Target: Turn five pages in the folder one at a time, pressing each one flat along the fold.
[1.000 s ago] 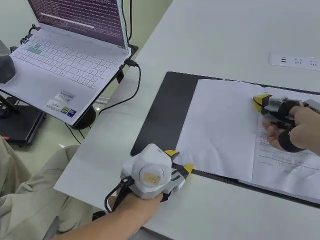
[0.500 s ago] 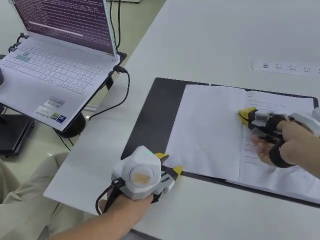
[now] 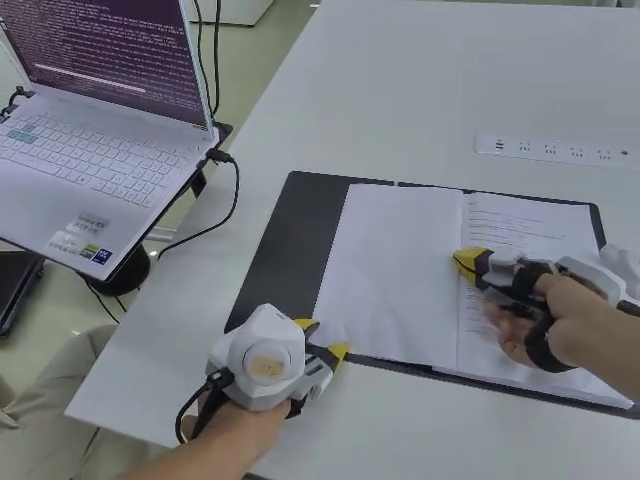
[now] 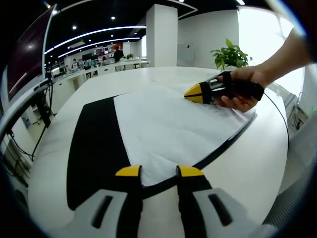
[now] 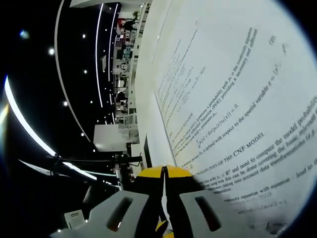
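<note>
A black folder (image 3: 285, 250) lies open on the white table. A turned blank page (image 3: 390, 270) lies flat on its left half, and a printed page (image 3: 520, 220) shows on the right. My right gripper (image 3: 468, 264) is shut, its yellow tips resting on the paper at the fold. In its own view the shut tips (image 5: 164, 172) touch the printed page (image 5: 237, 99). My left gripper (image 3: 322, 338) is open at the folder's front edge, by the blank page's near corner. In its own view the jaws (image 4: 159, 171) straddle the folder's (image 4: 94, 144) edge, with the right gripper (image 4: 193, 92) beyond.
An open laptop (image 3: 90, 120) sits on a stand off the table's left edge, its cable (image 3: 215, 200) hanging beside the folder. A white power strip (image 3: 555, 150) lies on the table behind the folder. A potted plant (image 4: 230, 54) stands far back.
The head camera has shifted. My right gripper has slid along the fold toward the person. The left gripper has stayed at the folder's front corner.
</note>
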`<state>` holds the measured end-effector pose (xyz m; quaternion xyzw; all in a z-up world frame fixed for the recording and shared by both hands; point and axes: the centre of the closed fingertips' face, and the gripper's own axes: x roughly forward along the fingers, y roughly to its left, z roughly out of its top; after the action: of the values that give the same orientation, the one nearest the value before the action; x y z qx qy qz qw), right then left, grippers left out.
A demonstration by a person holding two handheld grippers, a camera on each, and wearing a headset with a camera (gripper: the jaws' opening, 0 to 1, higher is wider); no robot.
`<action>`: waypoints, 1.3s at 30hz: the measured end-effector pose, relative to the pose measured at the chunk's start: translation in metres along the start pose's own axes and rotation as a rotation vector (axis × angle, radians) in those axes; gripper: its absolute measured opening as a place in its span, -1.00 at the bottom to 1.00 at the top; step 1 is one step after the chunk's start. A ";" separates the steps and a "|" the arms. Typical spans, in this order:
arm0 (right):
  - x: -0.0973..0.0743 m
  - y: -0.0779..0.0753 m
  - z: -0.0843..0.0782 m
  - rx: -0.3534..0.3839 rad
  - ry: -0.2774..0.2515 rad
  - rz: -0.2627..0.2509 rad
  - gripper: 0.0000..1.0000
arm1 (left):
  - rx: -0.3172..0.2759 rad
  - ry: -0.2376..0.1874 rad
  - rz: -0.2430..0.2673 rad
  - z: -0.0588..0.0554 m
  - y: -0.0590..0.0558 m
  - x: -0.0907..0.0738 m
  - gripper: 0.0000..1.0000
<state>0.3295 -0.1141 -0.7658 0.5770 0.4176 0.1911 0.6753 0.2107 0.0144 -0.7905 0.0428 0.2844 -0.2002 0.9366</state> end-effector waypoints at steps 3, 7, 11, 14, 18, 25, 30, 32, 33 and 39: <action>-0.004 -0.003 -0.008 -0.010 0.012 -0.001 -1.00 | -0.001 -0.001 0.000 0.000 0.000 0.000 -0.48; -0.008 -0.005 -0.016 -0.012 0.019 -0.001 -1.00 | -0.002 -0.001 0.000 0.000 0.000 0.000 -0.48; -0.013 -0.008 -0.025 -0.013 0.030 -0.001 -1.00 | -0.005 -0.004 0.001 0.000 0.000 -0.001 -0.48; -0.017 -0.010 -0.032 -0.017 0.039 0.000 -1.00 | -0.005 -0.006 0.001 0.001 0.000 -0.001 -0.48; -0.023 -0.013 -0.042 -0.026 0.050 -0.006 -1.00 | -0.006 -0.008 0.001 0.001 0.000 -0.001 -0.48; -0.036 -0.027 -0.057 -0.048 0.087 -0.017 -1.00 | -0.005 -0.009 0.001 0.001 0.000 -0.001 -0.48; -0.049 -0.038 -0.072 -0.027 0.092 -0.004 -1.00 | -0.007 -0.013 0.001 0.000 0.000 -0.001 -0.48; -0.052 -0.042 -0.075 -0.023 0.092 0.000 -1.00 | -0.008 -0.013 0.001 0.000 0.000 -0.001 -0.48; -0.056 -0.043 -0.080 -0.008 0.094 0.006 -1.00 | -0.008 -0.013 0.001 0.000 0.000 -0.001 -0.48; -0.069 -0.051 -0.092 0.024 0.100 0.012 -1.00 | -0.007 -0.003 0.002 0.000 0.000 -0.001 -0.48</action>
<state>0.2056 -0.1214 -0.7885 0.5774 0.4496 0.2189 0.6454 0.2100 0.0145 -0.7895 0.0396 0.2834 -0.1985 0.9374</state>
